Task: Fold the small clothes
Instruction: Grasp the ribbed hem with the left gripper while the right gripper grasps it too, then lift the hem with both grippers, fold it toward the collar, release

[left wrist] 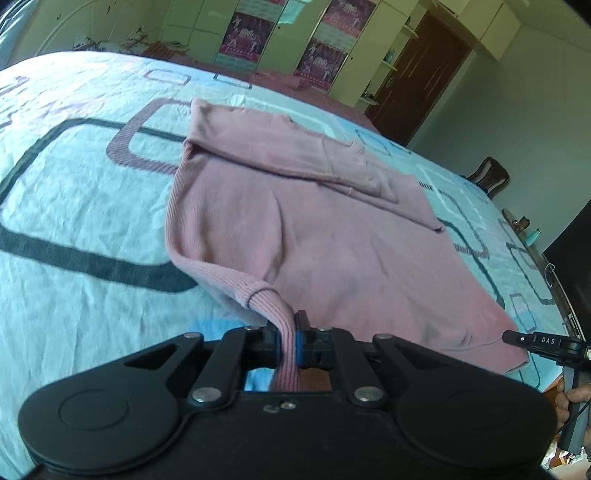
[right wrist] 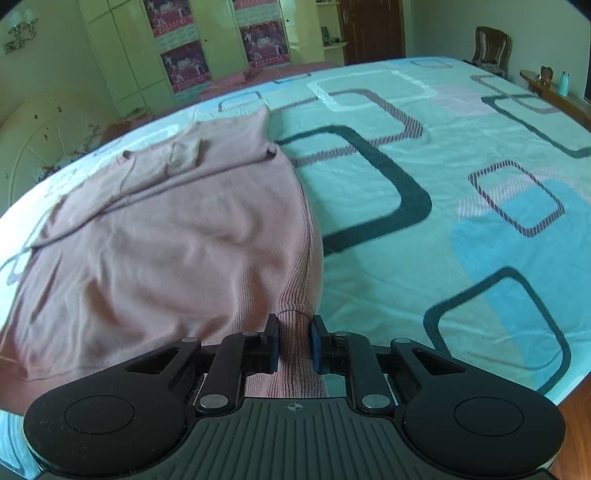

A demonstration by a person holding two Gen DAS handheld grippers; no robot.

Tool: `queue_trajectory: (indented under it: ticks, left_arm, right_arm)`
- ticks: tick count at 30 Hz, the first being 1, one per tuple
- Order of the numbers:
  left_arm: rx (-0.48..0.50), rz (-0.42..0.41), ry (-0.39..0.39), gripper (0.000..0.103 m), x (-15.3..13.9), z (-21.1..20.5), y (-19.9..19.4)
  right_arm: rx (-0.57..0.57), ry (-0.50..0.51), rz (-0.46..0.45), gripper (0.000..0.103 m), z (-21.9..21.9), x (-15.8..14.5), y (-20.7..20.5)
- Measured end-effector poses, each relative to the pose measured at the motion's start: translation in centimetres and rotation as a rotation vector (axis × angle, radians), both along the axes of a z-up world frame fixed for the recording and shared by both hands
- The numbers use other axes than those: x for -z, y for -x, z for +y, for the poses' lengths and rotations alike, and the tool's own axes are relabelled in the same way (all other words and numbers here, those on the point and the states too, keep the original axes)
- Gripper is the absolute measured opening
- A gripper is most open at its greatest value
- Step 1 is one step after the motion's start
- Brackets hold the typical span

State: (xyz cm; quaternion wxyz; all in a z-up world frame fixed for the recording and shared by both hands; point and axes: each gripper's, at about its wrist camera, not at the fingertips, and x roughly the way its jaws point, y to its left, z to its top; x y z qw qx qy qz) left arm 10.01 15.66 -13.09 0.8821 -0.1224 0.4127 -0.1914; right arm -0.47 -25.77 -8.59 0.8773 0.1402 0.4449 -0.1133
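A pink ribbed sweater (left wrist: 303,229) lies on the bed with its sleeves folded across the body. My left gripper (left wrist: 290,341) is shut on the ribbed hem at the sweater's near left corner and lifts it a little off the sheet. In the right wrist view the sweater (right wrist: 166,236) fills the left half. My right gripper (right wrist: 294,345) has its jaws around the ribbed hem at the near right corner, pressed on the cloth. The right gripper's tip also shows at the right edge of the left wrist view (left wrist: 517,338).
The bed sheet (right wrist: 443,184) is pale blue-green with dark rounded rectangles. Green wardrobes (right wrist: 155,48) with posters and a dark door (right wrist: 373,29) stand behind the bed. A wooden chair (right wrist: 491,48) and a shelf with a bottle (right wrist: 563,83) are at the right.
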Motion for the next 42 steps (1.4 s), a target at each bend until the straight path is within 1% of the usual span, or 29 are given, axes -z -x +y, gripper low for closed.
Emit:
queue_trajectory:
  ticks: [4,7,10,13,17,21,26,33,38,42]
  left_arm:
    - [-0.012,-0.093,0.023,0.005,-2.3,-0.2,-1.6]
    - [-0.025,-0.139,0.043,0.005,-3.7,-0.3,-3.4]
    - [-0.048,-0.168,0.068,0.005,-4.6,-0.2,-5.5]
    - [-0.074,-0.203,0.077,0.005,-5.4,-0.4,-7.7]
    - [-0.114,-0.233,0.097,0.005,-6.3,-0.7,-10.4]
    - [-0.128,-0.244,0.091,0.005,-6.6,-1.5,-13.2]
    - [-0.164,-0.234,0.095,0.005,-6.3,-2.3,-17.3]
    - [-0.198,-0.229,0.040,0.005,-5.6,-3.7,-23.2]
    - [-0.221,-0.193,-0.015,0.005,-3.9,-4.9,-27.5]
    - [-0.225,-0.162,-0.083,0.006,-2.0,-5.6,-30.1]
  right_arm:
    - [-0.006,-0.031,-0.053,0.016,-0.2,-1.8,-1.4]
    - [-0.001,-0.060,-0.105,0.016,-0.6,-3.4,-2.8]
    - [0.003,-0.103,-0.157,0.016,-1.4,-4.7,-5.3]
    - [0.002,-0.110,-0.190,0.016,-2.0,-5.6,-8.1]
    - [0.000,-0.146,-0.219,0.016,-2.7,-5.9,-11.8]
    - [-0.015,-0.146,-0.231,0.016,-3.2,-5.9,-15.5]
    - [-0.012,-0.174,-0.236,0.016,-4.3,-5.3,-20.3]
    - [0.008,-0.210,-0.221,0.016,-5.9,-3.8,-26.8]
    - [0.048,-0.245,-0.171,0.016,-7.0,-1.1,-31.6]
    - [0.083,-0.271,-0.114,0.016,-8.0,1.5,-34.8]
